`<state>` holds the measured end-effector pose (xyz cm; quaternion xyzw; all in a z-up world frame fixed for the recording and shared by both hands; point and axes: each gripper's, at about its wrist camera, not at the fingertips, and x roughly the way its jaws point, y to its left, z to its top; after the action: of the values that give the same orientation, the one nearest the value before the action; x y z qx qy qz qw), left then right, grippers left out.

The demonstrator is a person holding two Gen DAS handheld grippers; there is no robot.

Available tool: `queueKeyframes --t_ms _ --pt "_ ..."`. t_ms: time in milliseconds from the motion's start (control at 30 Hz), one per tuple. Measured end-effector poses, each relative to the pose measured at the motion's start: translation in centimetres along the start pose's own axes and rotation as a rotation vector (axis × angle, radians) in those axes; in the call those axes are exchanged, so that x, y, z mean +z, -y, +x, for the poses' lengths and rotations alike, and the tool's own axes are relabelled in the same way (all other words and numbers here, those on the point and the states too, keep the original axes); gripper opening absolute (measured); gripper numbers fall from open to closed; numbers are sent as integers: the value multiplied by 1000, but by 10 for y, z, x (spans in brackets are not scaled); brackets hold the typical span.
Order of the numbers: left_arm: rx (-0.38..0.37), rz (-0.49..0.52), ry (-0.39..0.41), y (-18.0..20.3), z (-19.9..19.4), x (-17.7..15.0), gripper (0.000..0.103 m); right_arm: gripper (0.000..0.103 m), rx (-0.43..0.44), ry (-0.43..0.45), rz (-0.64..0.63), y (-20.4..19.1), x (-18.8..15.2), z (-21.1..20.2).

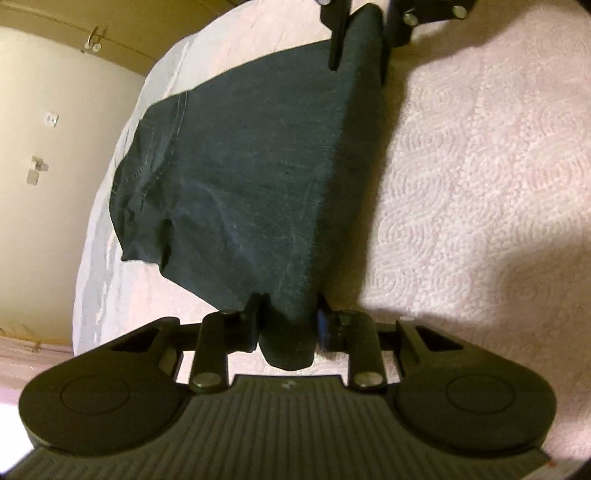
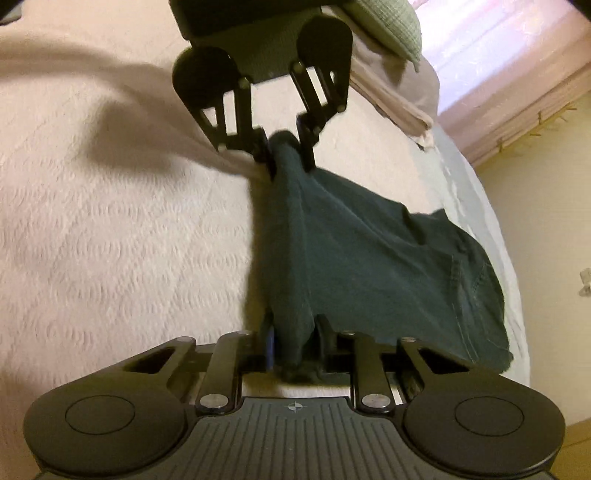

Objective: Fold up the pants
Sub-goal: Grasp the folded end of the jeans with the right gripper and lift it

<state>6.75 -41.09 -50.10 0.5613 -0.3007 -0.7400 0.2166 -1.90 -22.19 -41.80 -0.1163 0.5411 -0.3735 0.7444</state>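
over the bed (image 1: 480, 166), both claws apparently pinch dark pants (image 1: 240, 184).

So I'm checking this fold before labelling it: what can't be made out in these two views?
- Left wrist view: the right gripper is cut off by the top edge.
- Both views: the underside of the dark pants, and any layers beneath, are hidden by the cloth itself.
- Right wrist view: the green pillow is cut by the top edge and partly hidden behind the left gripper.
- Both: the person's hands are out of frame.

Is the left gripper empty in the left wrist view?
No, the left gripper is closed on a bunched edge of the dark green pants.
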Motion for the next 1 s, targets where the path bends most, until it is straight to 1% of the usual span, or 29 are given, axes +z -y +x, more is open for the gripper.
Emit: queueKeyframes --t_ms 33,67,100,133,167,233,267,300,333,400,500,567,700,767,867,900,967,1000 --pt "19 19 10 3 -4 0 27 18 -2 -3 -16 -2 0 1" --pt "28 36 26 5 -7 0 33 18 -6 -5 -32 -2 1 2" --pt "43 54 48 7 -10 -1 47 18 -12 -6 -46 -3 2 3" --pt "53 67 66 9 -11 -1 48 18 -13 -7 -53 -4 4 4" --pt "50 78 72 11 -9 0 46 18 -10 -10 -54 -5 2 6" --pt "18 80 44 10 -4 3 23 15 -4 -19 -43 -3 3 9" --pt "11 80 39 11 -5 4 14 13 -1 -23 -30 -2 3 7" --pt "8 72 39 9 -6 5 11 11 7 -26 -3 2 5 6" --pt "6 53 37 6 -10 6 5 10 18 -29 22 8 7 3" --pt "-1 10 35 -2 -23 7 3 9 54 -31 39 19 13 -9" --pt "10 -8 44 -11 -56 8 2 8 71 6 13 29 22 -42" --pt "2 -25 45 -20 -77 11 2 8 96 20 26 35 26 -65" --pt "-33 -101 32 -24 -141 25 2 8 184 52 51 41 33 -116" --pt "-72 -127 20 -19 -169 29 2 8 233 63 63 40 36 -141" --pt "-148 -172 -5 -6 -211 38 2 8 358 76 97 36 37 -179" --pt "-190 -181 -17 0 -225 42 2 8 403 77 106 33 36 -188" --pt "-245 -195 -27 1 -242 47 2 8 487 76 133 31 35 -203" --pt "-278 -205 -36 -3 -246 50 2 8 514 79 132 33 36 -208"
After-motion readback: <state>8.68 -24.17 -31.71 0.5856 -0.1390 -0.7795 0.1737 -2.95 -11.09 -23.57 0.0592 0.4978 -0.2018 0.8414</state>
